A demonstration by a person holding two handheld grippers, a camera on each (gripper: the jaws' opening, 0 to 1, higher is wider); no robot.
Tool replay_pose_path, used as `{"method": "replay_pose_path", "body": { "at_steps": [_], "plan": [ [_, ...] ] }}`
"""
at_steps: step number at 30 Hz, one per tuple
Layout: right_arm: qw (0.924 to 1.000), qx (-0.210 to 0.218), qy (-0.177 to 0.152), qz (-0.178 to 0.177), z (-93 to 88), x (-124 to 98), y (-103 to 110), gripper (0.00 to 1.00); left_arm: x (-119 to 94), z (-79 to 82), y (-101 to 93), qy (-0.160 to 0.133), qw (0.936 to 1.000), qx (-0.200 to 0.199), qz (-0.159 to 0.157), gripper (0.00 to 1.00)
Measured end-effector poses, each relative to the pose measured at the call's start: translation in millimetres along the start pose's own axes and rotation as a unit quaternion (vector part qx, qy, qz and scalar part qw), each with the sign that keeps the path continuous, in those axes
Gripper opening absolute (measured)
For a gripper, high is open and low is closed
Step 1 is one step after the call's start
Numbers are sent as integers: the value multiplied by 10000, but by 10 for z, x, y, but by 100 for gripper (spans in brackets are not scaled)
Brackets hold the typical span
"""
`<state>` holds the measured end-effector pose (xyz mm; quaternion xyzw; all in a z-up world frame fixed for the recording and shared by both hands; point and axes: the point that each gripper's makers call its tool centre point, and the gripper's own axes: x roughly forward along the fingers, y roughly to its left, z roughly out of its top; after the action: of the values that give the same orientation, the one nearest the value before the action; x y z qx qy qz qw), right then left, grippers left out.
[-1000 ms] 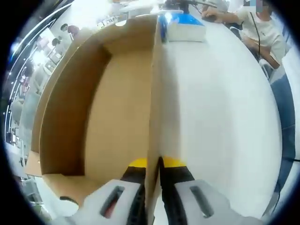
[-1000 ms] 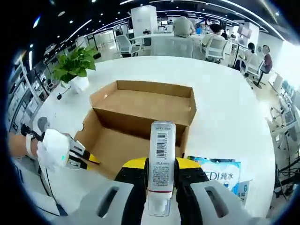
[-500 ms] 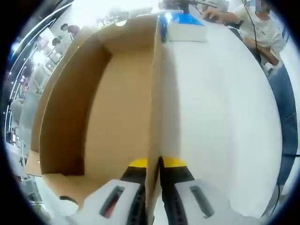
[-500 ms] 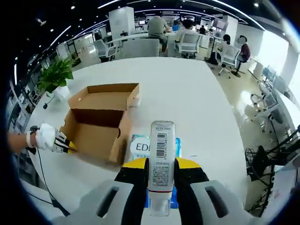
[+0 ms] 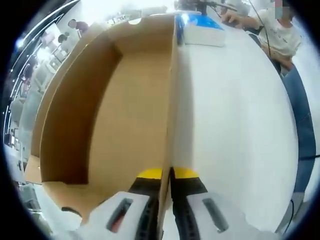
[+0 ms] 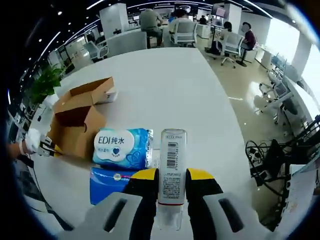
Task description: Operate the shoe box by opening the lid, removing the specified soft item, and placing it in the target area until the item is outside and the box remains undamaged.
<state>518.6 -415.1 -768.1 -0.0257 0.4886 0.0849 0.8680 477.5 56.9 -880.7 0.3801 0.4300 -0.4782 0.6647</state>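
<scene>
Right gripper view: right hand-held gripper [image 6: 170, 186] is clamped on a white tube [image 6: 171, 167] over the desk [image 6: 165, 90], well clear of the shoe box [image 6: 80, 122]. Left hand-held gripper [image 5: 165, 176] pinches the box wall [image 5: 170, 120].

The box [image 5: 125, 100] is plain brown cardboard inside and out, a shade darker along its shadowed inner wall; in the right gripper view the box [image 6: 80, 120] shows the same brown. The table [image 6: 165, 85] is white. The left gripper [image 5: 166, 200] has yellow tips over black fingers on a pale grey body, and the right gripper [image 6: 171, 185] has the same colours. The tube [image 6: 171, 165] is white with a black barcode. The tissue pack [image 6: 122, 147] is blue with a white oval label in blue lettering, lying on a darker blue pack [image 6: 112, 180]. The plant [image 6: 45, 85] is green
</scene>
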Motion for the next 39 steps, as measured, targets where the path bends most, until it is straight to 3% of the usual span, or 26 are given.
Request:
{"method": "replay_pose_path", "body": {
  "at_steps": [20,29,39],
  "plan": [
    [9983,191,511,213,-439,726,-250,20,-68,20,-49,15,10000,-87,-27,4],
    [9973,111,696,223,-560,895,-224,20,-85,35,-71,27,9999,-143,-57,4],
    [9971,-118,733,167,-538,909,-209,20,-77,38,-63,24,9999,-142,-61,4]
  ]
}}
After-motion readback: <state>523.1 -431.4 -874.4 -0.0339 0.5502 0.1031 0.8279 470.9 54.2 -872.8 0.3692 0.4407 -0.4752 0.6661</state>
